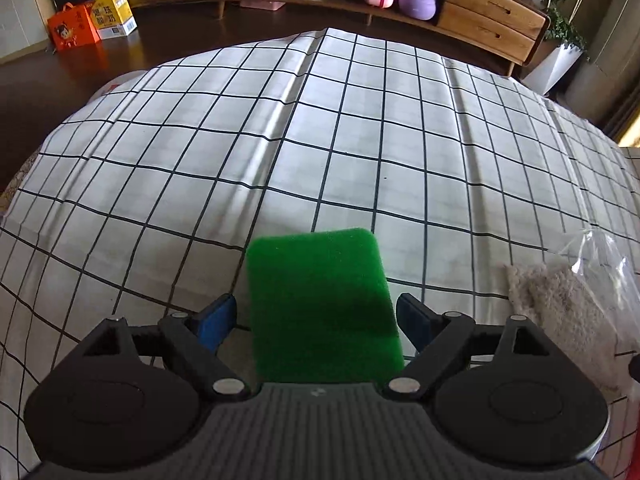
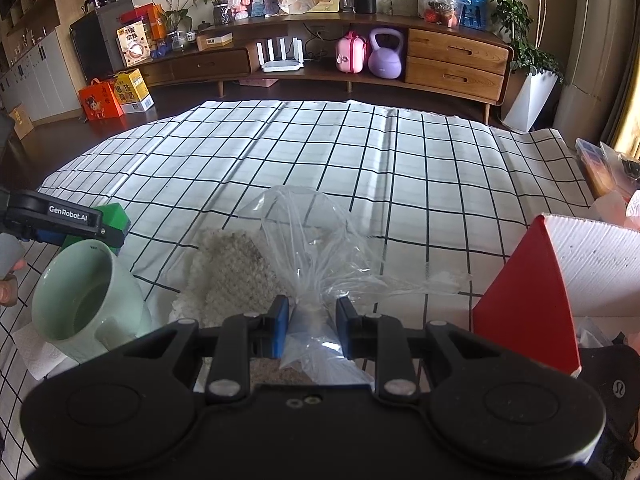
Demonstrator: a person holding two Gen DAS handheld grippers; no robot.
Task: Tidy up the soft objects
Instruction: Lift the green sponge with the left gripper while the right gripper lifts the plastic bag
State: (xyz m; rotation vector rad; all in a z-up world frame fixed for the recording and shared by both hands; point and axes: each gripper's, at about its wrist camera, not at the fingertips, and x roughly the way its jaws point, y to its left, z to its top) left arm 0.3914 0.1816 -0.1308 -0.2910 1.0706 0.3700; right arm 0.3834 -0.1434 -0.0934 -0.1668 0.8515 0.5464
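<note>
A green sponge sits between the fingers of my left gripper above the checked cloth; the blue pads stand just off its sides. The sponge also shows in the right wrist view, under the left gripper. My right gripper is shut on a clear plastic bag, which lies over a beige fluffy cloth. The fluffy cloth and the bag show at the right in the left wrist view.
A pale green mug stands on a paper towel at the left. A red and white cardboard box stands at the right. A wooden cabinet with a purple kettlebell lines the far wall.
</note>
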